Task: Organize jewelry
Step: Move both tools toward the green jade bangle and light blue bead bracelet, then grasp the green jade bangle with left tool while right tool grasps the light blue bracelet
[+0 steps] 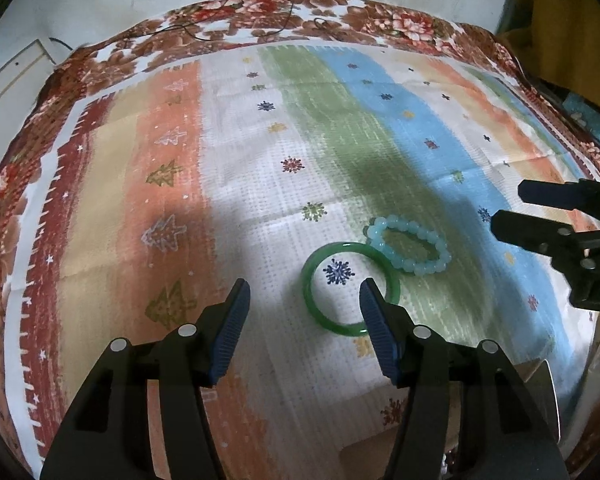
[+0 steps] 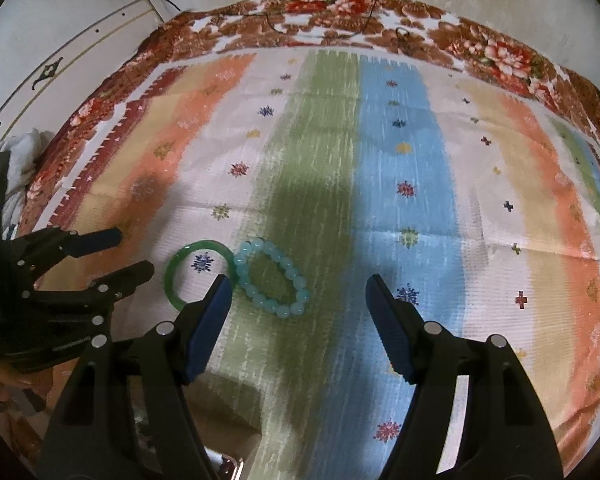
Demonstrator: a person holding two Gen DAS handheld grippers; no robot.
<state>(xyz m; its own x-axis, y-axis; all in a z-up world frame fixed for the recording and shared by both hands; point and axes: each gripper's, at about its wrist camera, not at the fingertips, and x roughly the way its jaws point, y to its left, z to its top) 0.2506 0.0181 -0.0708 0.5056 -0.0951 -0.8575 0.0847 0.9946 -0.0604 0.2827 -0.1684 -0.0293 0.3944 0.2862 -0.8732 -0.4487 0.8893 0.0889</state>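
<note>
A green bangle (image 1: 312, 300) lies flat on the striped cloth, touching a light blue beaded bracelet (image 1: 408, 264) to its right. My left gripper (image 1: 304, 292) is open and empty, hovering just before the bangle, its right finger over the bangle's near rim. My right gripper (image 2: 300, 286) is open and empty above the cloth; the beaded bracelet (image 2: 274, 280) lies between its fingers, towards the left one, and the bangle (image 2: 176, 276) is partly behind its left finger. Each gripper shows in the other's view: the right (image 1: 512, 212), the left (image 2: 136, 252).
The striped cloth (image 1: 180, 184) with tree and snowflake prints covers the table, over a floral border (image 1: 260, 12). Thin black cables (image 1: 284, 20) run across the far edge by the wall. A cardboard box corner (image 1: 536, 392) sits at the near edge.
</note>
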